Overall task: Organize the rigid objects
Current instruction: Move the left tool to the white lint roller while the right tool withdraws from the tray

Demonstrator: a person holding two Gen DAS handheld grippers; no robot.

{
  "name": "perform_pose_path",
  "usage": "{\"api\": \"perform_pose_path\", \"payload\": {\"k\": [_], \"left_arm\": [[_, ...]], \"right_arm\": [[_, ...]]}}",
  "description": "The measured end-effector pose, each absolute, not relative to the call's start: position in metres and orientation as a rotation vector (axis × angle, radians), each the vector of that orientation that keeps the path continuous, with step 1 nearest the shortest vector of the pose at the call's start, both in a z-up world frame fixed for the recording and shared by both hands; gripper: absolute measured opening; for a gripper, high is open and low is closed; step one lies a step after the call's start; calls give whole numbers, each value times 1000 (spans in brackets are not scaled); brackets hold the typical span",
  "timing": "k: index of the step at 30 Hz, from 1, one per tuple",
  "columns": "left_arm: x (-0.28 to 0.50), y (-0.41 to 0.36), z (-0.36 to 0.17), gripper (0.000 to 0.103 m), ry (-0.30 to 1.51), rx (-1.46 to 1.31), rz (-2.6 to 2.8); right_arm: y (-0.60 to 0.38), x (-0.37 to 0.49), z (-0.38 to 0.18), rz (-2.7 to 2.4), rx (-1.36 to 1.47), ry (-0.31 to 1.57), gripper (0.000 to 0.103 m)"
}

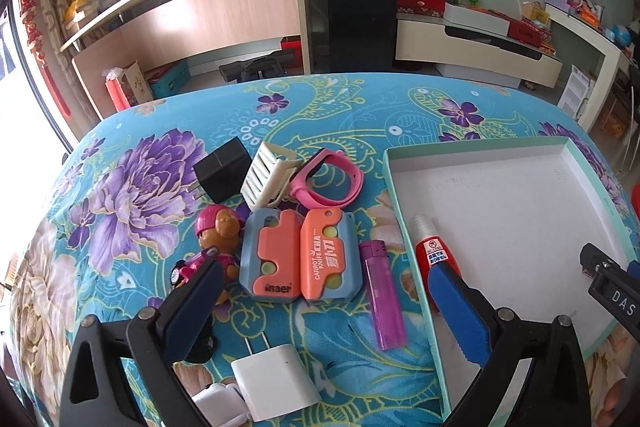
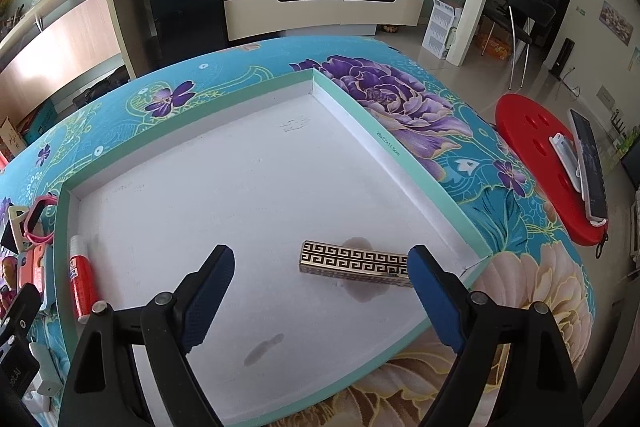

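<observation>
A white shallow box with a mint rim (image 1: 404,211) (image 2: 404,155) lies on the flowered table. A red glue bottle (image 1: 434,255) (image 2: 82,283) lies inside along its left wall. A gold-and-black patterned lighter (image 2: 352,263) lies inside near the right wall. My left gripper (image 1: 326,287) is open above a purple lighter (image 1: 384,299), two orange-and-blue carrot knives (image 1: 300,259) and a white charger (image 1: 276,383). My right gripper (image 2: 322,279) is open over the box; its right finger (image 2: 432,291) overlaps the patterned lighter's end.
A toy dog figure (image 1: 218,235), black charger (image 1: 222,175), cream comb guard (image 1: 268,175) and pink watch strap (image 1: 328,179) lie left of the box. A red stool (image 2: 548,171) with a phone stands right of the table. The right gripper's body (image 1: 612,287) shows over the box.
</observation>
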State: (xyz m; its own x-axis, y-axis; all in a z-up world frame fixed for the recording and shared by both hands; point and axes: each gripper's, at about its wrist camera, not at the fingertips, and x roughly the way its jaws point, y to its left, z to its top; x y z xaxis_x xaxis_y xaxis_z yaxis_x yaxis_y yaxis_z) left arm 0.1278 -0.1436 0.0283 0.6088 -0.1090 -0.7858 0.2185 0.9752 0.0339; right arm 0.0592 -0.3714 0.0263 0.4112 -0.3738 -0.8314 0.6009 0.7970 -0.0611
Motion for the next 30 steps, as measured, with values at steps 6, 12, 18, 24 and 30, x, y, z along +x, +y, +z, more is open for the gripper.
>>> {"api": "perform_pose_path", "payload": {"k": [6,12,18,24,30], "left_arm": [[118,-129,32,103,894,118,-166],[104,-106,36,103,904,118,-131],[91,-76,45,103,888,94,-76],[82,-48,48,103,875,53,-33],[75,-25,43,103,875,16,-1]], "right_arm": [[-360,61,32,-582,252,950,89],[-340,62,44,-516,209,917,89],[-312,62,55,-414,178,884,89],[-281,62,63,-303,162,872,89],[-250,60,59,-229,136,908,89]]}}
